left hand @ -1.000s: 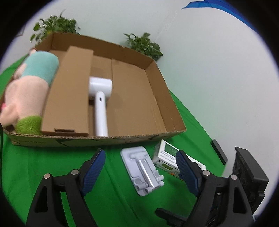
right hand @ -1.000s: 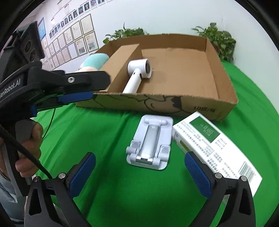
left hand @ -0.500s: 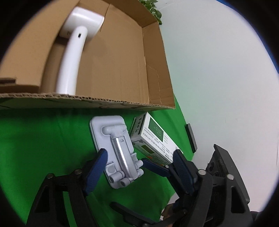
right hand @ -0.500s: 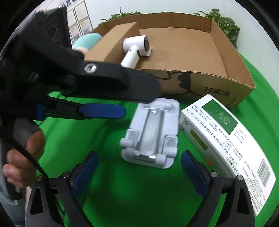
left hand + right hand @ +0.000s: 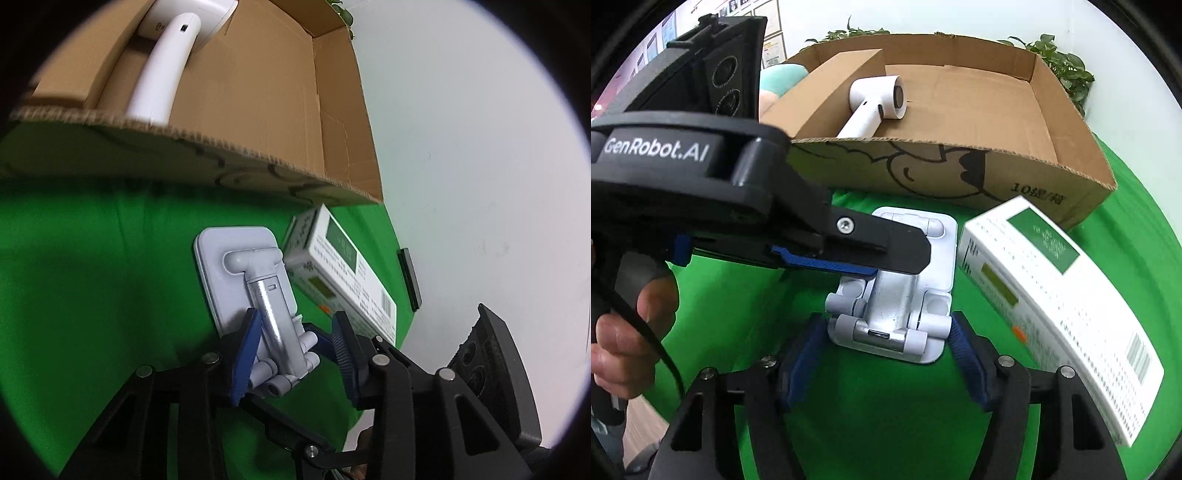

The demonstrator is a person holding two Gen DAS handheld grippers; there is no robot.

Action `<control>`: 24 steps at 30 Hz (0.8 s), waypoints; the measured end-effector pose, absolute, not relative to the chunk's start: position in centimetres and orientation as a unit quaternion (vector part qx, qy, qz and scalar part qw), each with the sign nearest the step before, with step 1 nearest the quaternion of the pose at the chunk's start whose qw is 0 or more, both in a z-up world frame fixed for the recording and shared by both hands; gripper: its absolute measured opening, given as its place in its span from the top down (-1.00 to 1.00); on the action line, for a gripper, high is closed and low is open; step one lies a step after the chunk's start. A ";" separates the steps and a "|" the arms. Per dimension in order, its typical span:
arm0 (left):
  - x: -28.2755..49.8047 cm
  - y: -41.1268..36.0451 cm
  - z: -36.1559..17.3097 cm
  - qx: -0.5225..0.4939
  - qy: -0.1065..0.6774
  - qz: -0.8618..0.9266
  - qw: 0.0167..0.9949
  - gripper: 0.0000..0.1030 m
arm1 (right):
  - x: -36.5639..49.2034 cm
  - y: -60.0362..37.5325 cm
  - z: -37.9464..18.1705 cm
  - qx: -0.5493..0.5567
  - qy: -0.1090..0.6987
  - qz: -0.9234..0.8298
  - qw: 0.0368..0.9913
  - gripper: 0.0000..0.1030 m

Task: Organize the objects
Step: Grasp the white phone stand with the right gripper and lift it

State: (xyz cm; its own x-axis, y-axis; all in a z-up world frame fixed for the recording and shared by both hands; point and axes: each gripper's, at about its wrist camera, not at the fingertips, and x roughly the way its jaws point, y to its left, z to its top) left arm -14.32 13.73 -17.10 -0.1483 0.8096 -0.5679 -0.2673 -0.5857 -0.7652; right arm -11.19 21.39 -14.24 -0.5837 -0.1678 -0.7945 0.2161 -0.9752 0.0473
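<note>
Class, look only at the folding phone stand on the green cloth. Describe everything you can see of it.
The phone stand is pale grey-white plastic: a flat rounded-rectangle base with a silvery metal arm folded down along its middle, joined by cylindrical hinges at both ends. It lies flat on the green cloth, in front of the cardboard box and beside the white-and-green carton. The left gripper has its jaws around the arm; the right gripper flanks the base's near end.
</note>
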 end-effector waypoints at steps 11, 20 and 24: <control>-9.9 12.7 -18.2 -0.545 -0.305 0.688 0.370 0.40 | -6.6 21.6 -13.4 0.460 0.018 -0.876 0.143 -0.25; -8.8 12.2 -17.6 -0.544 -0.313 0.689 0.363 0.40 | -5.9 22.5 -12.4 0.466 -0.065 -0.865 0.173 -0.25; -8.2 11.6 -17.3 -0.542 -0.315 0.692 0.357 0.40 | -5.6 22.6 -12.1 0.464 -0.090 -0.862 0.183 -0.25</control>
